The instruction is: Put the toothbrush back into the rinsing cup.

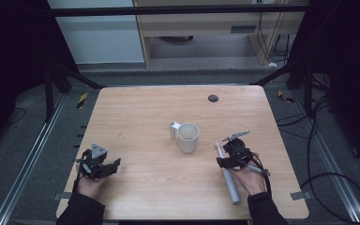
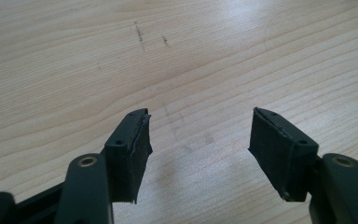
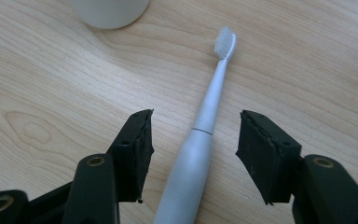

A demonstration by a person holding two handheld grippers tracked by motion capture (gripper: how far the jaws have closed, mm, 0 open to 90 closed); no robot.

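Observation:
A white electric toothbrush (image 1: 231,183) lies flat on the wooden table (image 1: 140,108), bristle head pointing away from the person, toward a white mug (image 1: 188,137). My right gripper (image 1: 226,161) hovers low over the brush. In the right gripper view its jaws stand either side of the toothbrush (image 3: 209,107) near where neck meets handle, and the right gripper (image 3: 193,135) is open, with gaps showing between both pads and the brush. The mug's base (image 3: 109,9) sits just beyond. My left gripper (image 1: 113,167) rests at the table's front left; the left gripper (image 2: 200,130) is open over bare wood.
The mug has a handle on its left side and stands near the table's middle. A small dark round spot (image 1: 213,98) marks the far side of the table. Black stands, rails and cables surround the table on the floor.

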